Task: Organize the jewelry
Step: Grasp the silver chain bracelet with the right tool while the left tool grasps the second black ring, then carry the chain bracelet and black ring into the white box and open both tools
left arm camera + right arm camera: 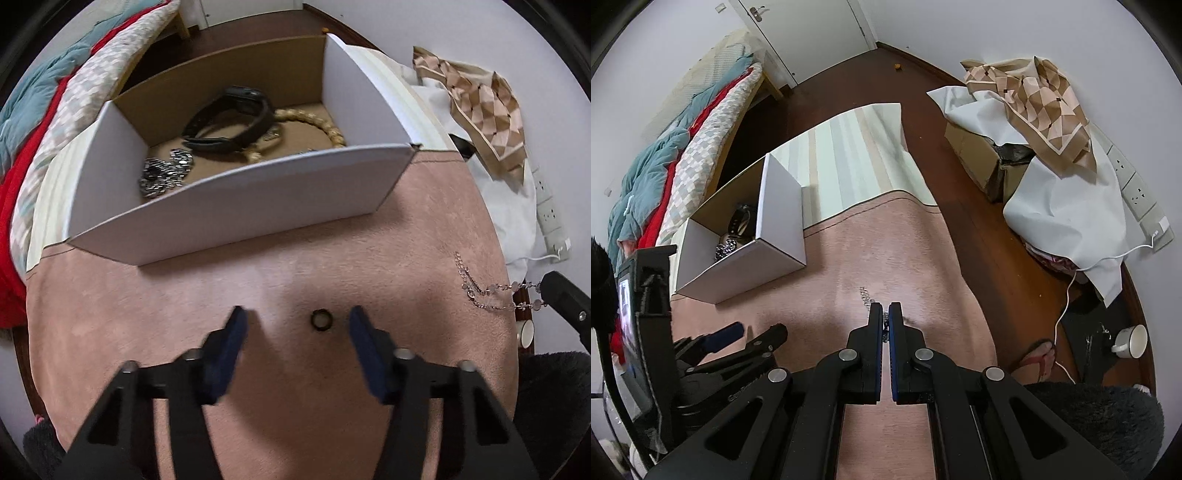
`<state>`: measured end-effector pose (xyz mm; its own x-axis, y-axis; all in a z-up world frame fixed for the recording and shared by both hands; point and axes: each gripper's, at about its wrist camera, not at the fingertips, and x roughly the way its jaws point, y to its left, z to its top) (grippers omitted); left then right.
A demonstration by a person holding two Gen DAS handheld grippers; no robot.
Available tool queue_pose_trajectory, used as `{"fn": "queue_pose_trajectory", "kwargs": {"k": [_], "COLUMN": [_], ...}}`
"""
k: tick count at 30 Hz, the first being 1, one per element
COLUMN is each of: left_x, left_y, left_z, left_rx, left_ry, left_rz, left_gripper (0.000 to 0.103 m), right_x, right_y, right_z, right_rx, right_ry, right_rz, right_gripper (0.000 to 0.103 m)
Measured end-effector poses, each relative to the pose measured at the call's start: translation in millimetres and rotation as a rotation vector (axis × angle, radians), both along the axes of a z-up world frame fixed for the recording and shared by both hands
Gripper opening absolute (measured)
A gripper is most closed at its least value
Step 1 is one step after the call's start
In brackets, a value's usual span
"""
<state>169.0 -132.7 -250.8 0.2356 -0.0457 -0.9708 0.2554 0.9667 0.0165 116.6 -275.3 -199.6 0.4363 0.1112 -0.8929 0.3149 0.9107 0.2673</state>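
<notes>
Left wrist view: the left gripper (295, 319) hangs low over the pink mat (184, 302) with its fingers spread wide, holding nothing. A small dark ring (320, 320) lies on the mat between the fingertips, nearer the right-hand one and touching neither. Beyond stands the box (236, 206), white outside and brown inside; in it lie a black band (229, 122), a beaded bracelet (314, 123) and a silver chain (164, 175). At the right edge a thin chain (480, 291) stretches from the mat to the right gripper's tip (561, 291).

Right wrist view: the right gripper (885, 314) has its fingers clenched on the thin chain (866, 295), which trails forward from the tips across the mat (905, 240). The box (746, 269) sits to the left, and the left gripper (746, 336) shows at lower left. A cup (1130, 341) rests on the floor at the right.
</notes>
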Motion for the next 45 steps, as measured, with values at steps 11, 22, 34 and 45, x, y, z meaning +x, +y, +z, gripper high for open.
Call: {"fn": "queue_pose_trajectory", "kwargs": {"k": [11,22,34,45], "left_x": [-6.6,-8.8,48.8,106.5], "left_y": [-7.0,31.3,84.8,112.0], "left_z": [9.4,73.5,151.6,90.4], "left_rx": [-0.030,-0.113,-0.207,-0.254], "left_ry": [-0.033,-0.103,-0.192,0.003], "left_rz": [-0.064,-0.021,0.072,0.137], "left_gripper": [0.010,0.010,0.010,0.010], "right_x": [3.7,10.8,65.7,148.4], "right_y": [-2.9,15.4,60.0,95.0], "right_z": [8.3,62.9,132.4,80.5], "right_rx": [0.007,0.058,0.098,0.060], "right_ry": [-0.016,-0.124,-0.269,-0.115], "right_rz": [-0.012,0.031,0.135,0.254], "right_gripper": [0.003,0.003,0.003,0.003]}}
